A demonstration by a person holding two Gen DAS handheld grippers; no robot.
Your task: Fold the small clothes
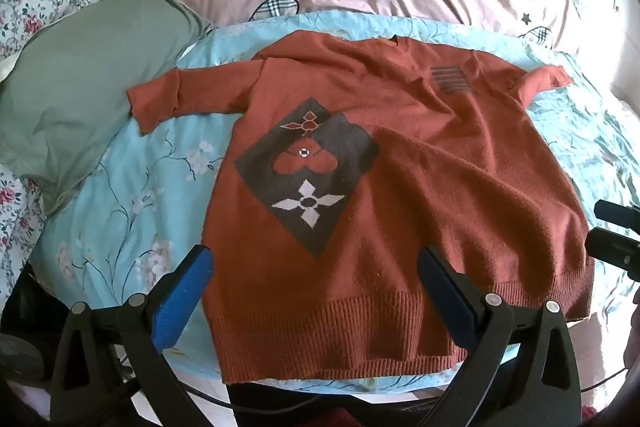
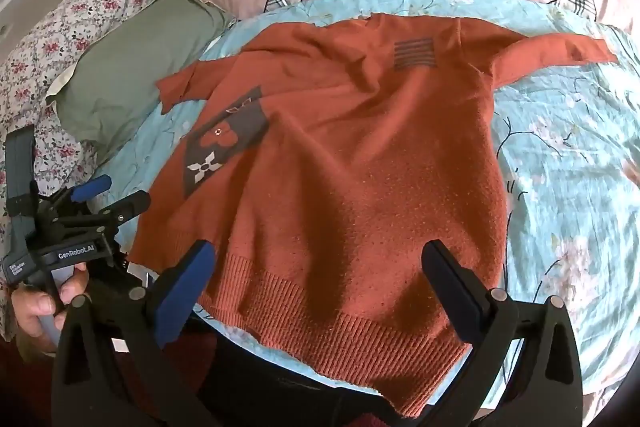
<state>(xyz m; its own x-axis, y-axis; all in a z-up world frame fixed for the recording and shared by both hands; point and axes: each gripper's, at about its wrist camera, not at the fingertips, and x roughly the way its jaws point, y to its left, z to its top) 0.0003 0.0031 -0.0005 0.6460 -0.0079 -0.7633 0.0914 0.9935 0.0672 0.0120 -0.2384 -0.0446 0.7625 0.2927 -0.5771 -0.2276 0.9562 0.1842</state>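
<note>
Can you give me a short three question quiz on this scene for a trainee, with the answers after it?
1. True or false: the rust-orange knitted sweater lies spread out flat on the light blue floral bedsheet, with both sleeves out to the sides.
2. Multiple choice: the sage green pillow lies next to which part of the sweater? A) the ribbed hem B) the sleeve on the left of the view C) the striped grey patch
3. Fill in: both the left gripper and the right gripper are ____, with the ribbed hem seen between their fingers.

Key: 1 true; 2 B; 3 open
</note>
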